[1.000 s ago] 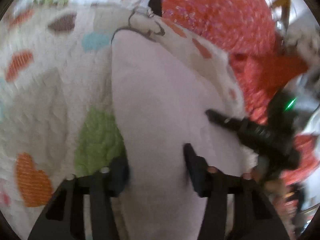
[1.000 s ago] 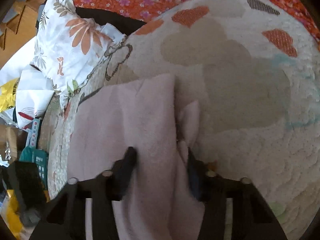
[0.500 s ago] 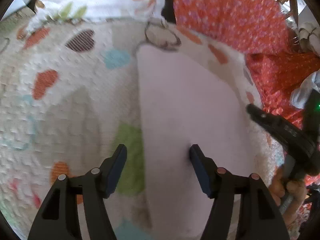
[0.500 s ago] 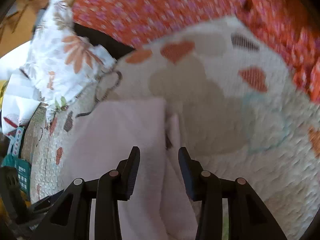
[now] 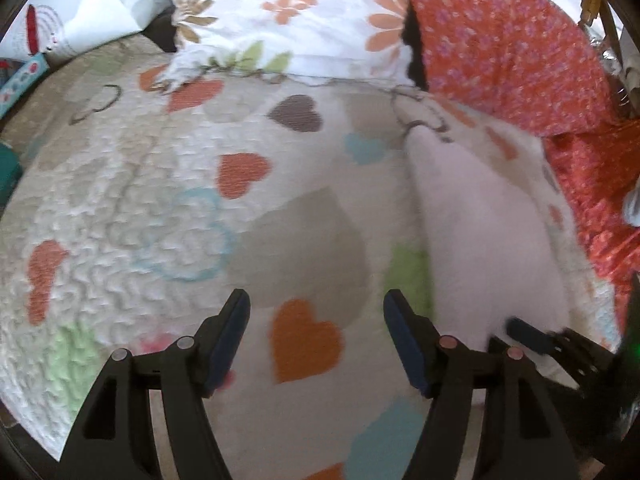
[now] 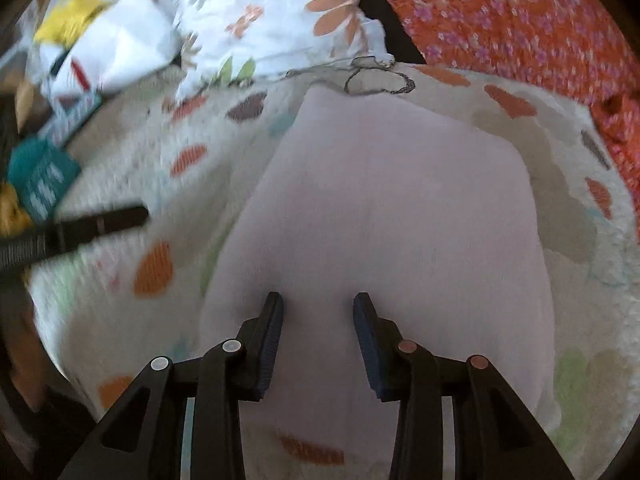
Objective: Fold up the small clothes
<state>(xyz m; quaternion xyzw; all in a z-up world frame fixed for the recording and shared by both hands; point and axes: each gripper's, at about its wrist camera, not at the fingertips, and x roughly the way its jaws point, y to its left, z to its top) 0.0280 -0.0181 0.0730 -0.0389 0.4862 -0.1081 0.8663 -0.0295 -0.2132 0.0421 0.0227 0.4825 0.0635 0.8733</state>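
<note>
A pale pink garment (image 6: pixel 392 216) lies flat and folded on a white quilt with coloured hearts (image 6: pixel 132 272). In the left wrist view the pink garment (image 5: pixel 484 216) lies at the right. My left gripper (image 5: pixel 316 316) is open and empty above bare quilt (image 5: pixel 160 208), to the left of the garment. My right gripper (image 6: pixel 318 312) is open over the near part of the garment, holding nothing. The right gripper's tip (image 5: pixel 532 336) shows at the lower right of the left wrist view, and the left gripper's finger (image 6: pixel 100 220) at the left of the right wrist view.
A white floral pillow (image 5: pixel 304 20) lies at the far edge of the quilt. Orange flowered fabric (image 5: pixel 512 48) lies at the back right. A white bag (image 6: pixel 108 48), a teal box (image 6: pixel 40 180) and yellow items sit to the left.
My left gripper has moved left off the pink garment onto bare quilt. My right gripper let go of the garment's edge and now sits open over it; the garment lies flatter.
</note>
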